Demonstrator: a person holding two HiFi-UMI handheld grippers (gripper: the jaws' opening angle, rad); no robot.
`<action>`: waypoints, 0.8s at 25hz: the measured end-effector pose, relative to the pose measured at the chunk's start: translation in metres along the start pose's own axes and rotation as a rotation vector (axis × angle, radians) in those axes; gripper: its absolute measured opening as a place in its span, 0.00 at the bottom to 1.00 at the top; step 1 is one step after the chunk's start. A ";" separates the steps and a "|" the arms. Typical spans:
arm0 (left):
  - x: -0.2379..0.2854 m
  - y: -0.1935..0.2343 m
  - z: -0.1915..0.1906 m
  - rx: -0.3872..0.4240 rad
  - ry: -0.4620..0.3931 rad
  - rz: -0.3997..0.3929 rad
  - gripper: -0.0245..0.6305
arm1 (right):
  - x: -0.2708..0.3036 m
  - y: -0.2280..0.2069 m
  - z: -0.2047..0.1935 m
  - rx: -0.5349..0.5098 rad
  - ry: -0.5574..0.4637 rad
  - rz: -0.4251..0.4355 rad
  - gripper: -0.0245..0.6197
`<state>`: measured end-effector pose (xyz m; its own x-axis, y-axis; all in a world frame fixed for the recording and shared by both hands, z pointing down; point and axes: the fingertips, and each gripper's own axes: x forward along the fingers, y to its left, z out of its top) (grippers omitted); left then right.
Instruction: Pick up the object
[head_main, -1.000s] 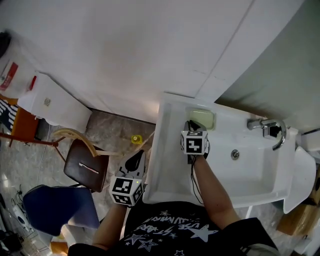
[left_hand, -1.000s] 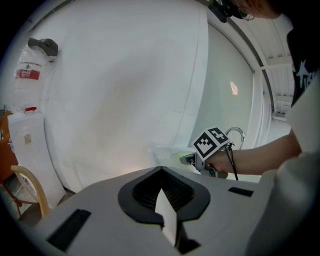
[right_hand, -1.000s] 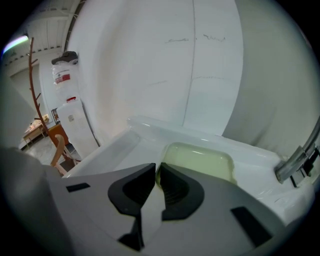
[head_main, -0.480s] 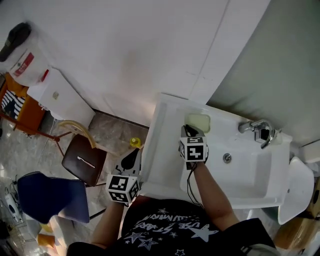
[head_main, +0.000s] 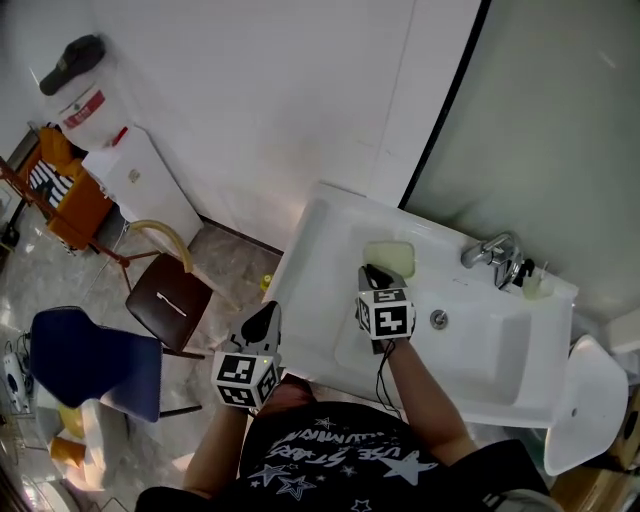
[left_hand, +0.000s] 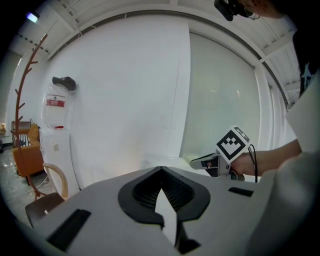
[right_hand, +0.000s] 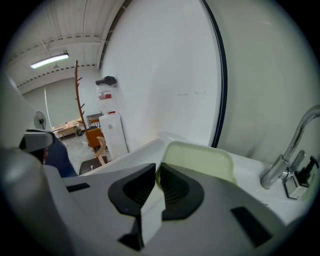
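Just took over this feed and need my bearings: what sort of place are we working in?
Probably a washroom corner of a workplace: a white sink with a chrome faucet, a pale green soap dish on its rim, and a brown chair standing beside it.

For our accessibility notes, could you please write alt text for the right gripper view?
The right hand-held gripper has its jaws shut on the near rim of a pale green soap dish, which sits on the ledge of a white sink. A chrome faucet stands at right, with a white wall and a frosted panel behind.
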<state>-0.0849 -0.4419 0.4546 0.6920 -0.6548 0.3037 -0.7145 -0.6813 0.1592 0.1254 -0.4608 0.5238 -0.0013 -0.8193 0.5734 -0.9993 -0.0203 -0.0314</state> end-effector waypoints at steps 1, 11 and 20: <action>-0.007 -0.008 -0.002 -0.001 -0.007 0.011 0.06 | -0.009 0.001 -0.004 -0.006 -0.006 0.016 0.10; -0.085 -0.097 -0.049 -0.033 -0.014 0.124 0.06 | -0.092 0.008 -0.068 -0.053 -0.016 0.166 0.10; -0.150 -0.146 -0.084 -0.066 0.020 0.229 0.06 | -0.136 0.024 -0.108 -0.081 0.000 0.271 0.10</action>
<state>-0.0932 -0.2166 0.4649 0.5091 -0.7828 0.3577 -0.8584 -0.4920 0.1450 0.0979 -0.2884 0.5336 -0.2690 -0.7884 0.5532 -0.9622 0.2454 -0.1181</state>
